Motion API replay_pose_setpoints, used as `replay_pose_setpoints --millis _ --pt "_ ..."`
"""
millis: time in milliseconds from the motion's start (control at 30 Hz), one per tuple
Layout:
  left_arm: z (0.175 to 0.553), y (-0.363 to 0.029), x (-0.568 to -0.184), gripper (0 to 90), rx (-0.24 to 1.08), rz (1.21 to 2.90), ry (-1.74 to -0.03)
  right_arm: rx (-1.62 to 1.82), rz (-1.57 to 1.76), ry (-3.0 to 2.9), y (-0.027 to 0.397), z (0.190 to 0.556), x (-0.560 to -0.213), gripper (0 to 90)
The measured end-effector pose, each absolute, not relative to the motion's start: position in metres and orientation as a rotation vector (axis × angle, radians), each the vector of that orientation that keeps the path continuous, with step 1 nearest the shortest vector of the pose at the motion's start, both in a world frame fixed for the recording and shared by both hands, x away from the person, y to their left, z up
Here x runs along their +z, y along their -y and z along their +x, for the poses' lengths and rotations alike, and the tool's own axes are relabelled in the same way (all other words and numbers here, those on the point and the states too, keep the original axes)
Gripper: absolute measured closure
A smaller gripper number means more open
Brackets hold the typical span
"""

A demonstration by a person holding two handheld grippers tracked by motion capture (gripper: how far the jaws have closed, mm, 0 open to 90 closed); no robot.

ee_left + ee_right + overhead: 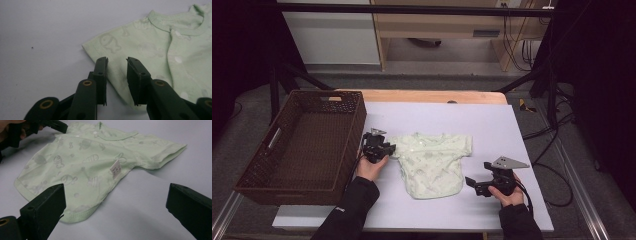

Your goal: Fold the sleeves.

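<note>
Two claws flank my shirt (pixel 433 162), which lies flat mid-worktop (pixel 492 125). From above I see a basket (pixel 302 145) at the left — neither claw camera catches it. My left claw (pixel 117 62) straddles the sleeve hem, jaws narrowed with a gap, pads not pressing. My right claw (pixel 112 202) stands spread wide near the shirt's bottom hem. Its view shows a white tag (pixel 115 169) — print too small to read.
</note>
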State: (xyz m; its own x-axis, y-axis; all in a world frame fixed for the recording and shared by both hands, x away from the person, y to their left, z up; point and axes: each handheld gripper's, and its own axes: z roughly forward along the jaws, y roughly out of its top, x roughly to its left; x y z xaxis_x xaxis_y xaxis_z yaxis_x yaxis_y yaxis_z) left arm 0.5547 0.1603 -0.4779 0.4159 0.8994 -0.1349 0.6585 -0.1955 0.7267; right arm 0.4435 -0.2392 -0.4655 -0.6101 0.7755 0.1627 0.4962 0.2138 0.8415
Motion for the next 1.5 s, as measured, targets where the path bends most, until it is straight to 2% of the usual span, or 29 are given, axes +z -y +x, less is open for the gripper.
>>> replay_pose_setpoints --millis 567,1500 --pt "0.550 -0.158 -0.481 86.2 0.427 1.901 -1.335 1.348 1.193 -2.198 0.239 0.443 -0.465 3.3" --pt "0.536 -0.141 -0.458 86.8 0.484 1.868 -1.209 1.357 1.186 -2.198 0.239 0.443 -0.464 3.5"
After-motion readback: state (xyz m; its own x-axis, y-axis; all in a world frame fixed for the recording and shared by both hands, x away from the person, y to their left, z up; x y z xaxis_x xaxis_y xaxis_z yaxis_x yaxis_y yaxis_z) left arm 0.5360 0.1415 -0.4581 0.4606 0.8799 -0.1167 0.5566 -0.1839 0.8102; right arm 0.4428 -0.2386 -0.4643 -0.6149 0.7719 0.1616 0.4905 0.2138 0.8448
